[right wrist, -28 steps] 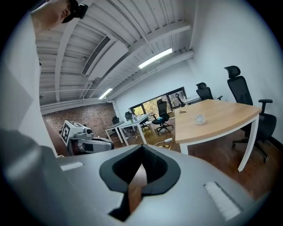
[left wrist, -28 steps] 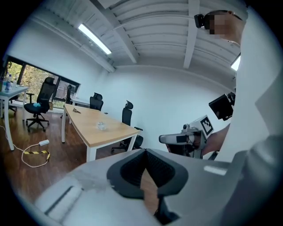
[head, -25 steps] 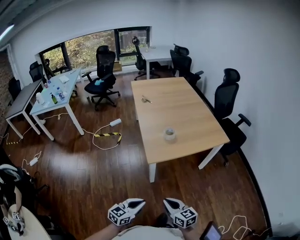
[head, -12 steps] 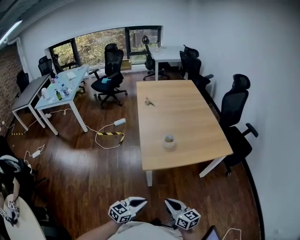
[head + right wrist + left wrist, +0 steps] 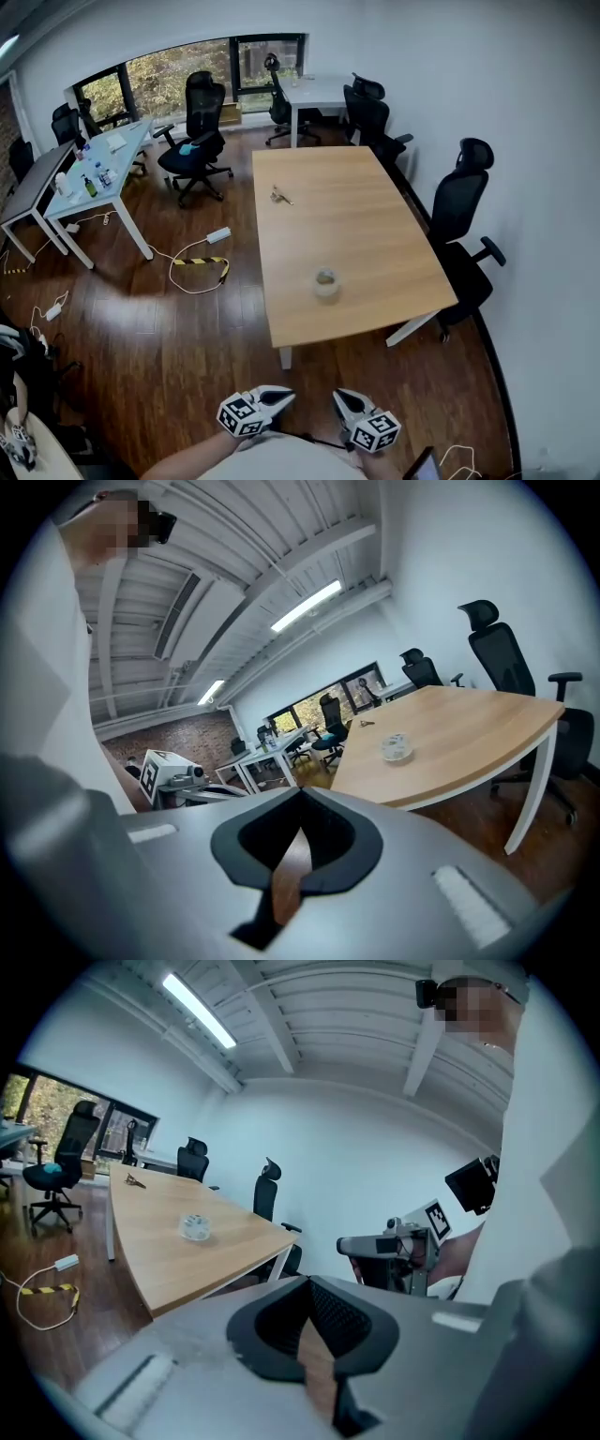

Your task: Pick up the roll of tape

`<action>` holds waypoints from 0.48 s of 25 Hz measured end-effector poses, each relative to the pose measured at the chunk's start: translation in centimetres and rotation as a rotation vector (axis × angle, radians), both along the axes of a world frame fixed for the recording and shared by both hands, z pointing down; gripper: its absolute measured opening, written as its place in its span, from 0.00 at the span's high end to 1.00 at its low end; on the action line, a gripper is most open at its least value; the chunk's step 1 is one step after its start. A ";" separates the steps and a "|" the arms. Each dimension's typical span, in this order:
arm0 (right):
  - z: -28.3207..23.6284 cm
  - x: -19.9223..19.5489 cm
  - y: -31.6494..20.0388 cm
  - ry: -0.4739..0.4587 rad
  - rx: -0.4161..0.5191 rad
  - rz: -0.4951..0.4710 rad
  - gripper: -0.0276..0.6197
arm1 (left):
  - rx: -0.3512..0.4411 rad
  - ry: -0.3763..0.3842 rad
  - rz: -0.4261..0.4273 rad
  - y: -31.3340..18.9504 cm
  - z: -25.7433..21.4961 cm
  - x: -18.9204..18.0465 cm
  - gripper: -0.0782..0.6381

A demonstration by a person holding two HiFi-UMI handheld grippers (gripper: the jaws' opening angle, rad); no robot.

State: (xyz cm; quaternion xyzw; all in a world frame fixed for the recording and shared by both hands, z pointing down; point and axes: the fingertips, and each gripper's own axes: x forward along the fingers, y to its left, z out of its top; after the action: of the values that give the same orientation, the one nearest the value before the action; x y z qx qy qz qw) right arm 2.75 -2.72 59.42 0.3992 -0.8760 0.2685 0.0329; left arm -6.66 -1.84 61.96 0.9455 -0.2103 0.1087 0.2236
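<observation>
- Closer now than a second ago, the wooden table (image 5: 375, 234) shows its near edge lower in the head view. The person carrying both grippers is walking up to it, and neither gripper is reaching yet.
- The roll of tape (image 5: 325, 282) sits on the table's near half, roughly midway between its long sides and well apart from both grippers.
- It lies flat with its hole facing the ceiling and its axis upright. Being a ring, it has no long side to favour.
- The left gripper (image 5: 279, 397) and right gripper (image 5: 341, 403) hang short of the table's near edge, each with jaws pressed together and nothing between them.
- I judge that one must open before it reaches the tape.
</observation>
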 end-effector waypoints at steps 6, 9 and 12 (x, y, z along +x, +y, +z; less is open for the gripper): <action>-0.6 0.1 -5.6 0.060 -0.005 0.107 0.95 | 0.019 0.046 0.120 -6.7 -1.4 0.4 0.89; -1.1 -1.8 -8.5 0.080 0.003 0.137 0.95 | 0.019 0.047 0.144 -9.6 -1.4 -1.3 0.89; -1.3 -3.0 -10.6 0.093 0.005 0.157 0.95 | 0.009 0.049 0.167 -11.8 -1.2 -2.7 0.89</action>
State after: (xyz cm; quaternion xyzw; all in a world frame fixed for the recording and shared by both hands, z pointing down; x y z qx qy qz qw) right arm -0.29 -13.30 58.15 0.4789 -0.8402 0.2491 0.0516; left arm -9.39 -13.65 60.77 0.9632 -0.1256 0.1026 0.2145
